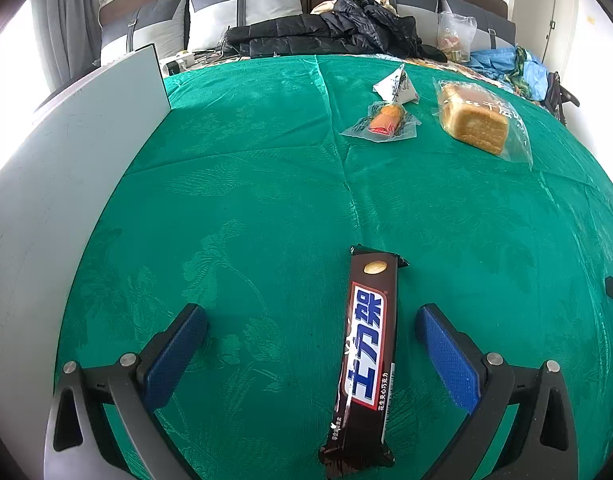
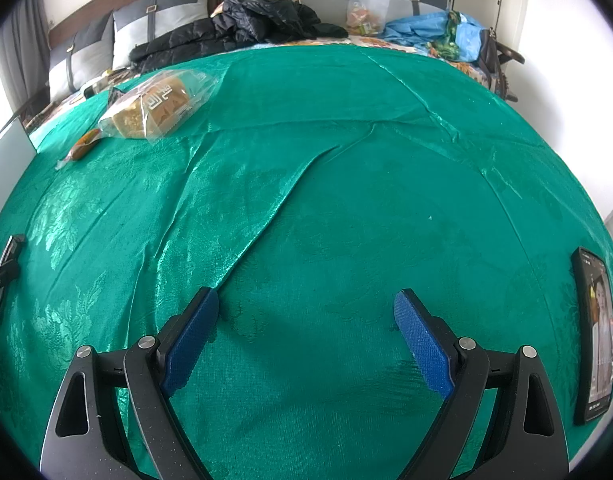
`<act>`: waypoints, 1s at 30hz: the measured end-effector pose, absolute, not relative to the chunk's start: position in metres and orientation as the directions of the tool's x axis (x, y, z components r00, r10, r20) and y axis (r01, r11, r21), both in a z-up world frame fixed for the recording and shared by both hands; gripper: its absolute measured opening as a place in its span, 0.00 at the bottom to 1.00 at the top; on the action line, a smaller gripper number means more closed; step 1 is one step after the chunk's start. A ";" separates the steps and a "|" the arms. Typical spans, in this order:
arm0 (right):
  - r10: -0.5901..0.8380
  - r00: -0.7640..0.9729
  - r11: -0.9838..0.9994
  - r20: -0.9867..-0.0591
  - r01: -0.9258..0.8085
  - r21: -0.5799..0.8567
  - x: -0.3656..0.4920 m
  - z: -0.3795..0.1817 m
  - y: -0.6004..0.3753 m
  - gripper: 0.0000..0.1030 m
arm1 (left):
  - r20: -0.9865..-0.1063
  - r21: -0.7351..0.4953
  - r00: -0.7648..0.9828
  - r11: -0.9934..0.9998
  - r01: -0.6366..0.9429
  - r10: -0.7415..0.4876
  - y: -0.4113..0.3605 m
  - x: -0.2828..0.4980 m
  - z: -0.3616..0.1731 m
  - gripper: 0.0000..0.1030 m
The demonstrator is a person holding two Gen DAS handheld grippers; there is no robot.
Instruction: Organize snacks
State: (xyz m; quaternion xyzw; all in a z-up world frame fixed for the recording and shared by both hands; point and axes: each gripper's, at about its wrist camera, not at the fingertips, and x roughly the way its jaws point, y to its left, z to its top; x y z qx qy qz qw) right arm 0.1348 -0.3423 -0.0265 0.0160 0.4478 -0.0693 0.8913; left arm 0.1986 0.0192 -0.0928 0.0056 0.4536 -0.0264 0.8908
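Note:
A brown chocolate bar [image 1: 366, 354] lies lengthwise on the green cloth [image 1: 246, 184], between the blue pads of my left gripper [image 1: 311, 318]. The jaws stand wide open and neither pad touches the bar. Farther back lie a small packet with an orange snack [image 1: 384, 120], a white pyramid-shaped pack [image 1: 398, 82] and a bagged bread loaf [image 1: 476, 120]. My right gripper [image 2: 306, 304] is open over bare green cloth [image 2: 346, 200], with nothing between its fingers. The loaf [image 2: 156, 106] and the orange snack [image 2: 82, 144] show at the far left of the right wrist view.
A grey board [image 1: 66, 160] lies along the left edge of the cloth. A phone [image 2: 596, 332] rests at the right edge. Black jackets [image 1: 330, 30], a plastic bag [image 1: 456, 34], blue fabric [image 1: 506, 60] and pillows [image 1: 242, 12] sit behind.

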 end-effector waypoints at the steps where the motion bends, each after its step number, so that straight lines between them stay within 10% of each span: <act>1: -0.109 0.589 0.990 -0.800 0.138 -0.034 0.135 -0.026 -0.342 0.89 | -0.808 -0.014 0.587 0.999 0.052 -0.042 0.019 0.198 -0.093 1.00; 11: -0.090 0.574 0.990 -0.814 0.143 -0.008 0.134 -0.024 -0.336 0.88 | -0.808 -0.015 0.587 0.999 0.052 -0.043 0.020 0.199 -0.093 1.00; 20: 0.413 0.455 0.907 -0.789 -0.127 0.402 0.230 0.003 -0.216 0.86 | -0.809 -0.014 0.587 0.999 0.052 -0.042 0.019 0.199 -0.093 1.00; 30: 0.253 0.332 0.967 -0.909 -0.082 0.240 0.378 -0.021 -0.106 0.86 | -0.809 -0.014 0.587 0.999 0.052 -0.042 0.019 0.199 -0.093 1.00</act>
